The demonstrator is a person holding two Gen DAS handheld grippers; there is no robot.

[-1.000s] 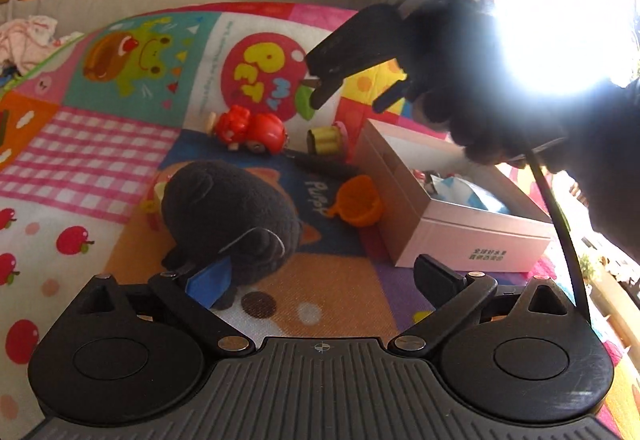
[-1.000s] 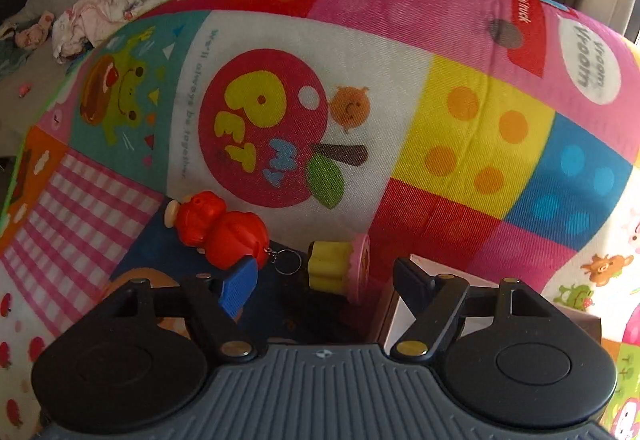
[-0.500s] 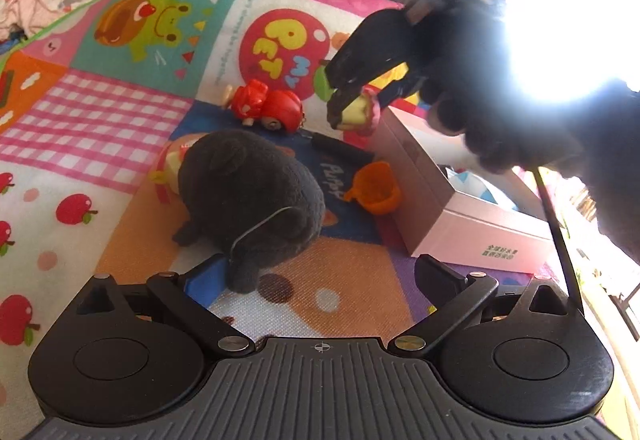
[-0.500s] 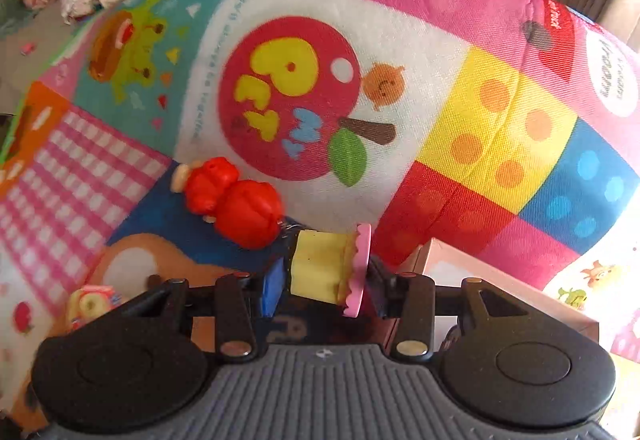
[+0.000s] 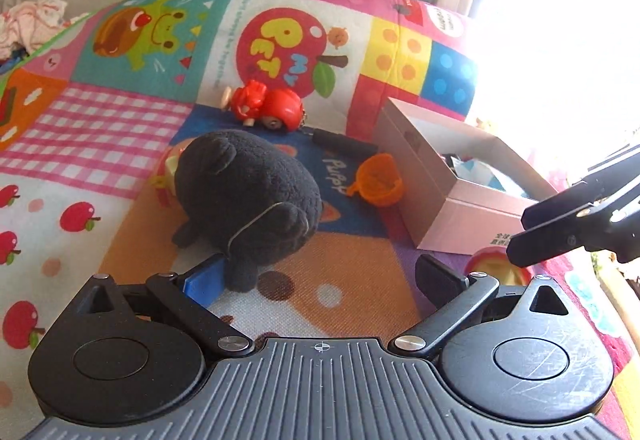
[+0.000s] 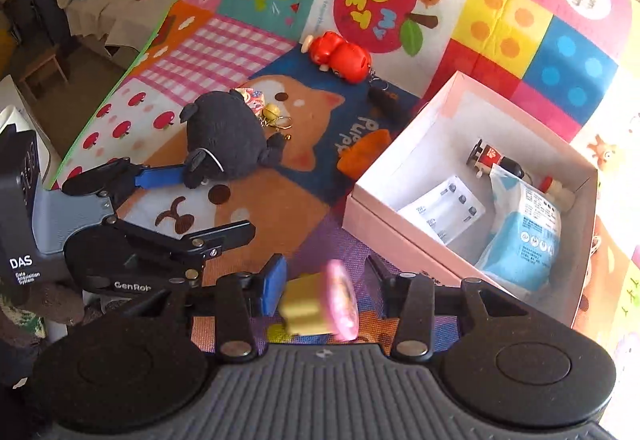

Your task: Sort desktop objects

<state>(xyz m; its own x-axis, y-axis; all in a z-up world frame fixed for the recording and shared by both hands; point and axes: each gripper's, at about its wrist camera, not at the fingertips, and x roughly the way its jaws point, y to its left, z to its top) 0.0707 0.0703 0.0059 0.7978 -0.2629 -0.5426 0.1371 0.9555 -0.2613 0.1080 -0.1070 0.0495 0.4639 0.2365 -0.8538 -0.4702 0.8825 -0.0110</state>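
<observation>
Spread under everything: patchwork mat. Taken as reference: open pink box, already holding packets and a small figure. Well to the left of the box: black plush, not gripped. Also left of the box: left tool, spread wide, holding nothing, blue pad against the plush's foot. Just short of the box's near wall: right tool, partly closed and clamped on the toy. Beyond the box's left wall: red car. Beside that wall: orange cup. Newly lifted from beside the box's far corner: yellow-and-pink toy. Judged next: release over the box.
</observation>
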